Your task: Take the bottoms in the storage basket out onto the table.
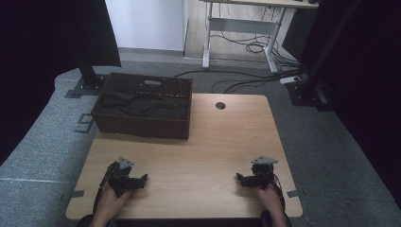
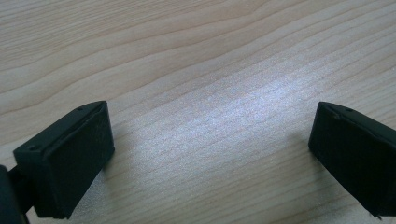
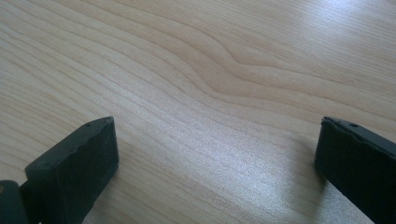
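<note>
Under my left tool (image 2: 212, 154) the desk (image 2: 210, 56) shows pale, smooth wood grain with soft sheen; tool pads (image 2: 81, 158) look matt black, rubbery. Beyond, a dark woven basket (image 1: 142, 125) holds black cloth (image 1: 142, 106).

The left gripper (image 1: 137, 179) and right gripper (image 1: 243, 178) were black, blocky tools, each topped by a grey three-cornered plate and trailing a thin black cable by the person's bare forearm. In both gripper views the jaws were thick, flat-faced black blocks with matte pads and a small screw hole near the upper edge.
</note>
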Demonstrator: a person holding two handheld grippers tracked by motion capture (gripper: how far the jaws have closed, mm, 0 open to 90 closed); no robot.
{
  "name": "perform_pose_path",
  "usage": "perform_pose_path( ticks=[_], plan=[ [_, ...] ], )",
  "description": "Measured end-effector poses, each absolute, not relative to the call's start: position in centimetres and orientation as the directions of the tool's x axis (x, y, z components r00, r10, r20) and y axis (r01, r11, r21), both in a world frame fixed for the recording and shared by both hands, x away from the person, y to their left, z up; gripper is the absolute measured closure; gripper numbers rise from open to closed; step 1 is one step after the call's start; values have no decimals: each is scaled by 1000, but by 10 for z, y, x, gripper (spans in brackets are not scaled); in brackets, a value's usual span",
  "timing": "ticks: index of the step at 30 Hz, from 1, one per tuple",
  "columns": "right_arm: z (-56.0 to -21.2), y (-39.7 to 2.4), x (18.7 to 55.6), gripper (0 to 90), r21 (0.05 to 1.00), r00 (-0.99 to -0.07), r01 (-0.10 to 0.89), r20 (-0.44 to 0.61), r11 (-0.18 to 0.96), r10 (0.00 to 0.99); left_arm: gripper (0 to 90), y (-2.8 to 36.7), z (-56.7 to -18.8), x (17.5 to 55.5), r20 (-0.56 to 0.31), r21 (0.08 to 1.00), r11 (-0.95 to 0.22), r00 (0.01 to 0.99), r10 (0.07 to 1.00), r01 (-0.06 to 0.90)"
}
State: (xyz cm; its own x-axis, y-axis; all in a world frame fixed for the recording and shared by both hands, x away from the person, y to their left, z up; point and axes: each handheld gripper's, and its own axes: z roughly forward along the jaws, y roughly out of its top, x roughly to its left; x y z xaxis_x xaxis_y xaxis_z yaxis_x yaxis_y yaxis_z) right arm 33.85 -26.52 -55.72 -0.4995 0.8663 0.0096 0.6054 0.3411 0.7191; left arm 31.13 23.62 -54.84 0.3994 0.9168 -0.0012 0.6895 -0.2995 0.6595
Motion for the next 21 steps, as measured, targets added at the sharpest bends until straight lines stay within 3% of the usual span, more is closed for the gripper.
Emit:
perform_pose_path(
  ticks=[21],
  plan=[
    [-550, -261, 337, 17, 728, -527, 581, -4, 364, 850, 0, 236, -548, 311, -2, 660, -299, 399, 917, 689]
  ],
)
